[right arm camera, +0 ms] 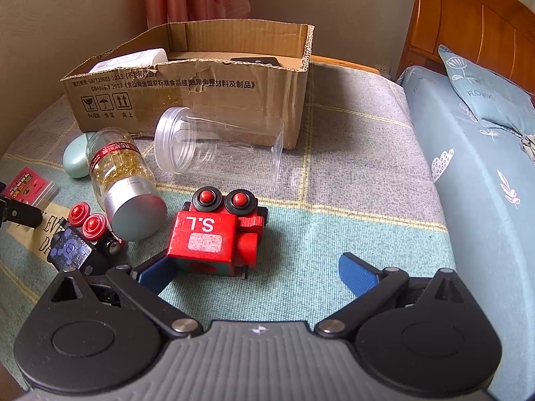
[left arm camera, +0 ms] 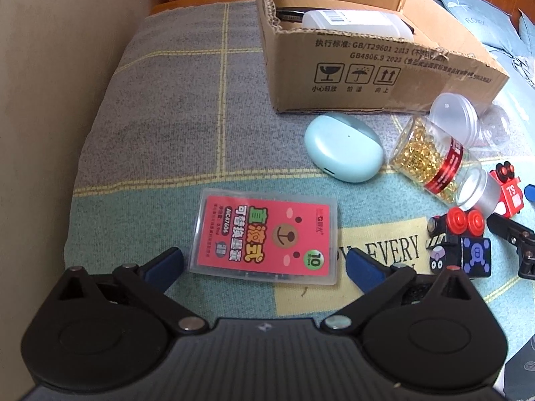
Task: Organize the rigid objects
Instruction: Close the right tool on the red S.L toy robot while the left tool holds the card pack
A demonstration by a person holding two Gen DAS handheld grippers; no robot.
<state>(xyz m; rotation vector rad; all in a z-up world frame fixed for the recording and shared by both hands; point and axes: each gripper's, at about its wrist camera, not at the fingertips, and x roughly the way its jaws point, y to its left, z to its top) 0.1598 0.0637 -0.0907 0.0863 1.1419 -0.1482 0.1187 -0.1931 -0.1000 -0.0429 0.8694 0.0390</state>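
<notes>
Left gripper (left arm camera: 264, 264), fingers apart, frames the pink card case (left arm camera: 265, 239) at 12 o'clock; right gripper (right arm camera: 259, 272), fingers apart, faces the red toy train (right arm camera: 217, 234) at 11 o'clock.

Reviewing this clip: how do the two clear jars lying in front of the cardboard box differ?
The gold-filled jar holds gold pieces, wears a red band and is closed with a silver cap; the empty jar holds nothing, has no label and no cap is seen on it. The empty jar looks wider and lies closer to the cardboard box; the gold-filled jar lies beside the mint earbud case. Both are clear plastic, on their sides on the blanket.
</notes>
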